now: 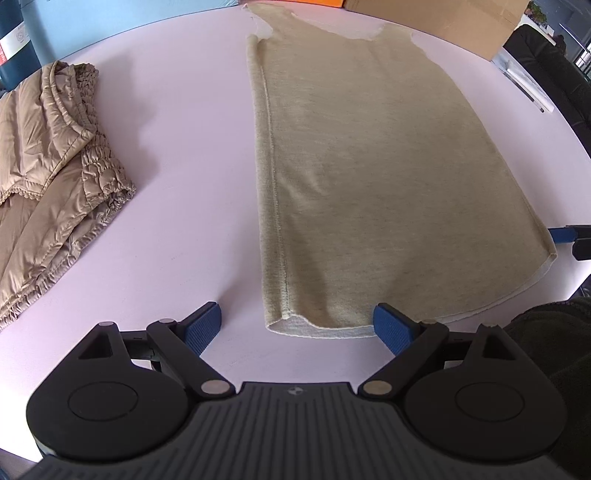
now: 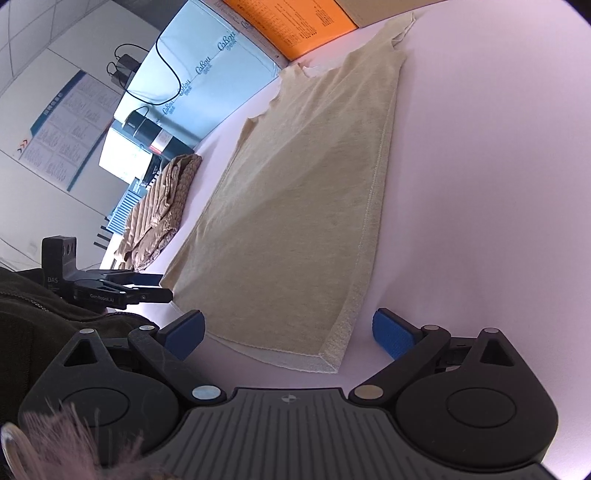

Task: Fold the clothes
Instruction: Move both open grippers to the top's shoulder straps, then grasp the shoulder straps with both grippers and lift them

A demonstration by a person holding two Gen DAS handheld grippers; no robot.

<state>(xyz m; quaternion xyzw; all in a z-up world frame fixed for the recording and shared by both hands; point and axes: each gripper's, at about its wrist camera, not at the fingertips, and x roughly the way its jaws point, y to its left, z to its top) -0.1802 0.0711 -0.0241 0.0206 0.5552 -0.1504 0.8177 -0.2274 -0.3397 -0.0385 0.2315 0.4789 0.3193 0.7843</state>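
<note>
A beige sleeveless knit top [image 1: 369, 166] lies flat on the pale lilac table [image 1: 192, 184], its long sides folded inward and its hem towards me. My left gripper [image 1: 298, 328] is open, its blue pads straddling the near left hem corner without touching it. My right gripper [image 2: 289, 334] is open too, hovering at the other hem corner of the top [image 2: 303, 203]. Each gripper shows in the other's view: the right gripper [image 1: 569, 240] at the far right edge, the left gripper [image 2: 162, 286] at the left beside the hem.
A tan quilted jacket [image 1: 55, 166] lies crumpled on the table's left side, also seen as the jacket [image 2: 159, 210]. A cardboard box [image 1: 443, 22] and an orange box [image 2: 291, 22] stand past the neckline. A person's dark sleeve [image 1: 554, 350] is at the near right.
</note>
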